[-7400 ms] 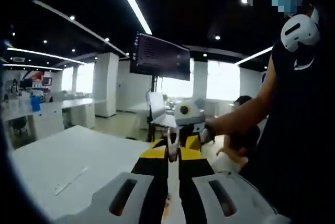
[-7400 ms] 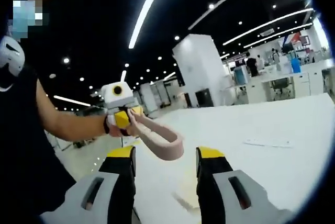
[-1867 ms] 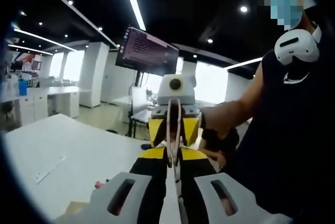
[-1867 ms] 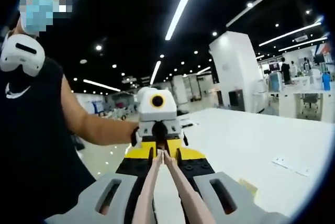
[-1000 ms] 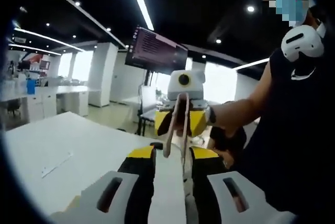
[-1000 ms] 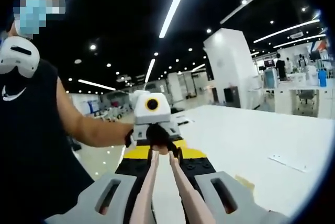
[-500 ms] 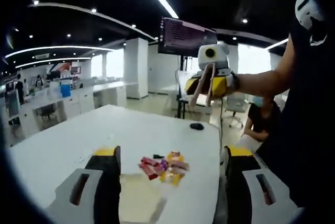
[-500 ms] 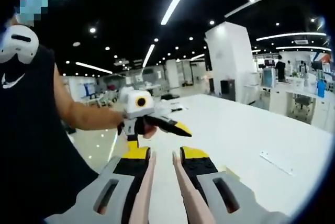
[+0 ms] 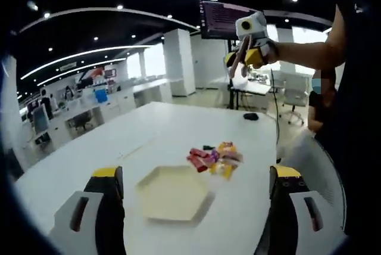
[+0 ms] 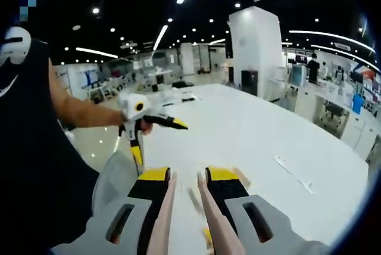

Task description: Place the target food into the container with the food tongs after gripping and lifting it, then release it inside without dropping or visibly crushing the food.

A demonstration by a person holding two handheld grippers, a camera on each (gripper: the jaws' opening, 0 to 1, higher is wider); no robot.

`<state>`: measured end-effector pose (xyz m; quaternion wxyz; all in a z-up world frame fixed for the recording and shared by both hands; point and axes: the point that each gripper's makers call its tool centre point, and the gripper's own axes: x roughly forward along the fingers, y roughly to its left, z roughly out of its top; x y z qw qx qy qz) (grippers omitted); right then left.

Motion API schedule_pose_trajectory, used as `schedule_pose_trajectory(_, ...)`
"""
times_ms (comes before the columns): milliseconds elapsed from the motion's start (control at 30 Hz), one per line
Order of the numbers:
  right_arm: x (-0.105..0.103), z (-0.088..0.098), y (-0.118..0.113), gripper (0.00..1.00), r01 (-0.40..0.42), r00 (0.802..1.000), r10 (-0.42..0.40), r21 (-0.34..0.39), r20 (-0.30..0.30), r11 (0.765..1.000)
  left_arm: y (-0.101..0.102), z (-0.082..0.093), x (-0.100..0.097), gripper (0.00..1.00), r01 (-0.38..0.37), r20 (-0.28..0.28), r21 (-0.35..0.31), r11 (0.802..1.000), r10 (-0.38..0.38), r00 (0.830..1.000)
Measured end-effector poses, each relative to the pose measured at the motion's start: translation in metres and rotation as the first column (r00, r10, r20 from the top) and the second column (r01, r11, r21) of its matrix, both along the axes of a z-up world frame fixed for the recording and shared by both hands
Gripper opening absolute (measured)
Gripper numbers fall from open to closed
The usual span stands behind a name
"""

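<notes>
Tongs [image 10: 184, 219] clamped in right gripper [image 10: 186, 192], no writing legible

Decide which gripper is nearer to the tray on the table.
Left. Its open jaws frame the tray just ahead, while the right gripper, clamping the tongs, is raised beyond the sweets.

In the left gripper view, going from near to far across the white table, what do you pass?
Hexagonal container → pile of wrapped food items → small dark object near the table's far end → right gripper held up in the air, gripping the tongs.
</notes>
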<state>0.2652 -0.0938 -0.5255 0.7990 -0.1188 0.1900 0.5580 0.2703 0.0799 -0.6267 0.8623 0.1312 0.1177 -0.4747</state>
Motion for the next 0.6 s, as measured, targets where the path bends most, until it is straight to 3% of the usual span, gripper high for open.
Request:
schedule_pose_trajectory(100,0.004,-0.005,-0.006,0.23,0.01,1.0,-0.009,-0.04,0.006,0.999,0.008,-0.012,0.001,1.0,-0.055,-0.022,-0.034,0.998,0.054,0.998)
schedule_pose_trajectory(167,0.006,-0.01,-0.01,0.23,0.017,1.0,-0.017,-0.071,0.009,0.997,0.013,-0.02,-0.001,0.99,-0.078,-0.004,-0.032,0.996,0.078,0.997)
schedule_pose_trajectory(267,0.008,-0.018,-0.015,0.23,0.026,1.0,-0.027,-0.115,0.0,0.993,0.02,-0.039,-0.007,0.9,-0.095,-0.017,-0.006,0.996,0.094,0.995)
schedule_pose_trajectory(367,0.011,-0.026,-0.02,0.23,0.034,0.999,-0.032,-0.163,0.012,0.986,0.022,-0.051,-0.014,1.0,-0.12,-0.062,-0.043,0.992,0.117,0.991)
schedule_pose_trajectory(600,0.013,-0.039,-0.024,0.23,0.021,1.0,-0.018,-0.207,0.018,0.978,0.02,-0.082,-0.034,1.0,-0.132,-0.084,-0.001,0.991,0.132,0.988)
